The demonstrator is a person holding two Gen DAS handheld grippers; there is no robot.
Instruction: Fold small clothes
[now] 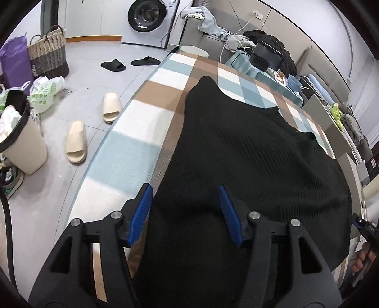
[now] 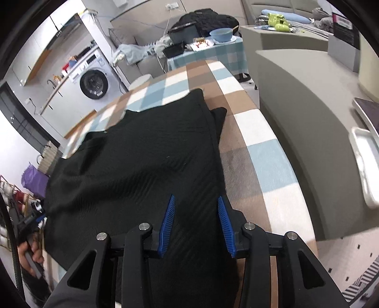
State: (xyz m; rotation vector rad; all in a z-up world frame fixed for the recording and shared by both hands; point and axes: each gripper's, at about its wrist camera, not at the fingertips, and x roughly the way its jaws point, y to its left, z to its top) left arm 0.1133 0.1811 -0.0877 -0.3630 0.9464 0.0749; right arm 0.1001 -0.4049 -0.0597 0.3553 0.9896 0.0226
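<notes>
A black ribbed knit garment (image 1: 248,161) lies spread on a table with a checked blue, brown and white cloth (image 1: 132,147). It also shows in the right wrist view (image 2: 146,161), with a folded edge along its right side. My left gripper (image 1: 186,192) is open, its blue pads over the garment's near left edge. My right gripper (image 2: 196,201) is open over the garment's near right edge. Neither holds cloth. The right gripper shows at the left view's right edge (image 1: 364,227).
The floor at left holds cream slippers (image 1: 75,142), black slippers (image 1: 113,65), a bin (image 1: 21,142), a wicker basket (image 1: 48,53) and a washing machine (image 1: 149,19). A small table with a blue bowl (image 2: 221,34) stands beyond. A grey sofa (image 2: 308,99) runs along the right.
</notes>
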